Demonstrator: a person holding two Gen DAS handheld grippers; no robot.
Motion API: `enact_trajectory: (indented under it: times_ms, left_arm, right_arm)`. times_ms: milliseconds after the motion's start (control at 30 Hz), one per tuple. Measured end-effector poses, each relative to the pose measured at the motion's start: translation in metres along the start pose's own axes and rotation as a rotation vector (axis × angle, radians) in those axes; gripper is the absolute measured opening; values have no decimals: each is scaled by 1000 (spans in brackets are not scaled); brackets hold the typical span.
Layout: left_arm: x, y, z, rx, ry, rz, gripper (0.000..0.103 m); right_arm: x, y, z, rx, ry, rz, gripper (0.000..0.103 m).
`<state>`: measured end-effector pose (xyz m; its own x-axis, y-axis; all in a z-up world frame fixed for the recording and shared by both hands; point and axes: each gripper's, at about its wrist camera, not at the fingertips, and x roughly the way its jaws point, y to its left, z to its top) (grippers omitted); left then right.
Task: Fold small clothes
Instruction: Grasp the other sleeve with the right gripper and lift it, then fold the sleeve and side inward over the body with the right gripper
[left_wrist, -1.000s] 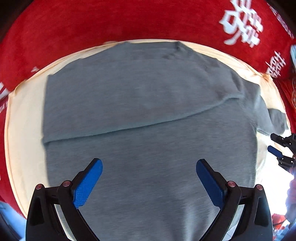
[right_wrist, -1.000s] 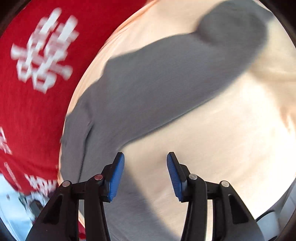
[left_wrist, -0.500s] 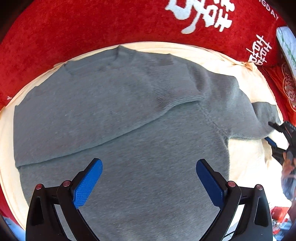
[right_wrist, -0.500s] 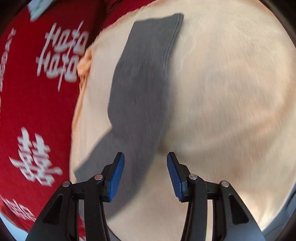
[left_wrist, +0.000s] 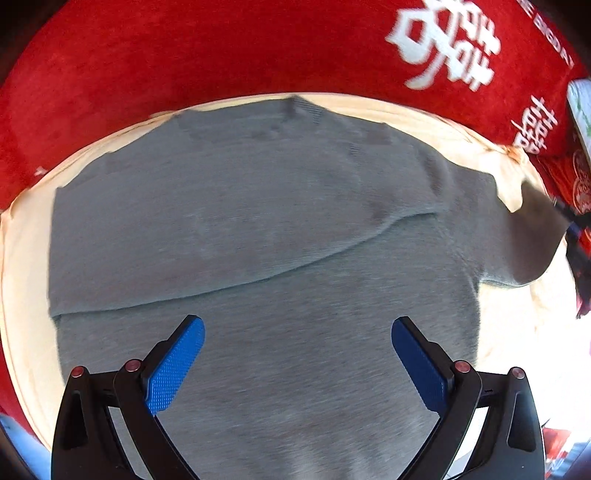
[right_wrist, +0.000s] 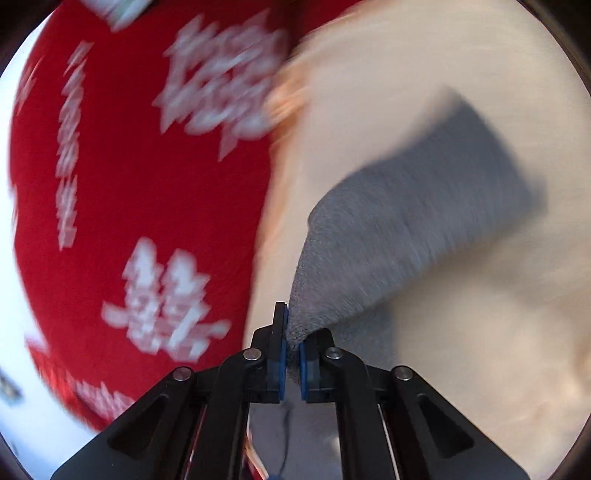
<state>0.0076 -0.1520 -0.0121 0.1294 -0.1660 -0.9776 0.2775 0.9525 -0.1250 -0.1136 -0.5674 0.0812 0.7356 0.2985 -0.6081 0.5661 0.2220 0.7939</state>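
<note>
- One grey sweater (left_wrist: 280, 236) lay spread on a cream cloth (left_wrist: 26, 258), which covered a red blanket (left_wrist: 184, 51) with white characters.
- One sleeve was folded across the chest.
- The left gripper (left_wrist: 297, 354) hung over the sweater, fingers wide apart, holding nothing.
- The right gripper (right_wrist: 291, 354) was clamped on the other sleeve (right_wrist: 406, 236), lifting it.

We see a cream cloth (left_wrist: 26, 266) spread as the underlay, its peach-tinged corner (left_wrist: 515, 153) bunched at the far right. Around it lies a red cloth (left_wrist: 184, 55) printed with white characters (left_wrist: 447, 44), blurred in the right wrist view (right_wrist: 166, 299).
</note>
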Motion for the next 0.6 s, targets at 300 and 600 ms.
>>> enact_trajectory:
  times_ms: [300,600]
  left_arm:
    - [-21,91,-24,-163,-28,54,102]
    - [-29,163,-63,-299,-24,74,102]
  right_arm:
    - [136,155,-148,-596,360,2,6]
    - [233,110,-245,-580,616,-302,21]
